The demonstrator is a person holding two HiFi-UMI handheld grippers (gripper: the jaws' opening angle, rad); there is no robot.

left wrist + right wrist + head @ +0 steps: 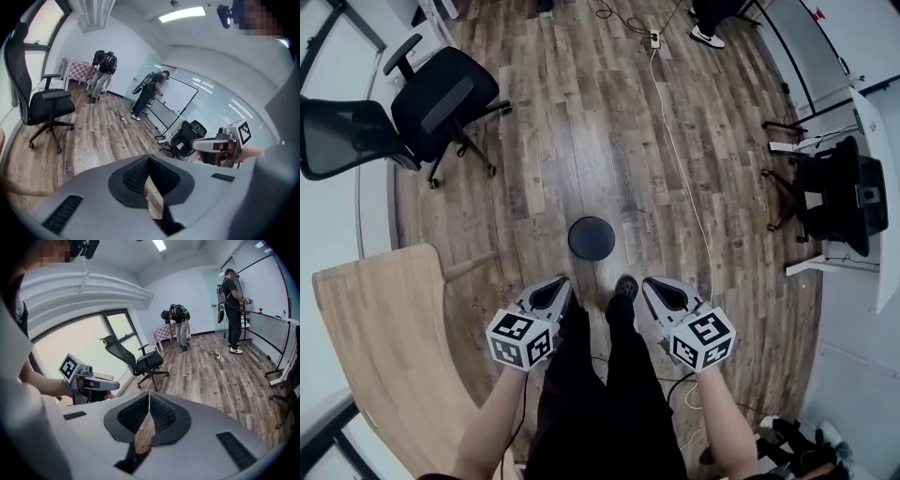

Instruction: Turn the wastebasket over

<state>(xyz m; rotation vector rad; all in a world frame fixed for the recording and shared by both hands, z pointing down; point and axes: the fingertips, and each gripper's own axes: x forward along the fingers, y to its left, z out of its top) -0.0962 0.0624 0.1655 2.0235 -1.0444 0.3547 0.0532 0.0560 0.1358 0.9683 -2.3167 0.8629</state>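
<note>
The wastebasket (592, 238) is a dark round shape on the wood floor, seen from straight above, just ahead of the person's feet. I cannot tell which way up it stands. My left gripper (562, 284) hangs near and left of it, my right gripper (648, 285) near and right; both are short of it and touch nothing. In the left gripper view the left gripper (149, 158) is shut and holds nothing, with the right gripper (220, 145) off to its side. The right gripper (149, 395) is likewise shut and holds nothing. The basket is hidden in both gripper views.
A light wooden table (375, 337) stands at the near left. Black office chairs (441, 98) are at the far left, another chair (839, 192) at the right. A white cable (680, 169) runs along the floor. People (180, 322) stand at the room's far end.
</note>
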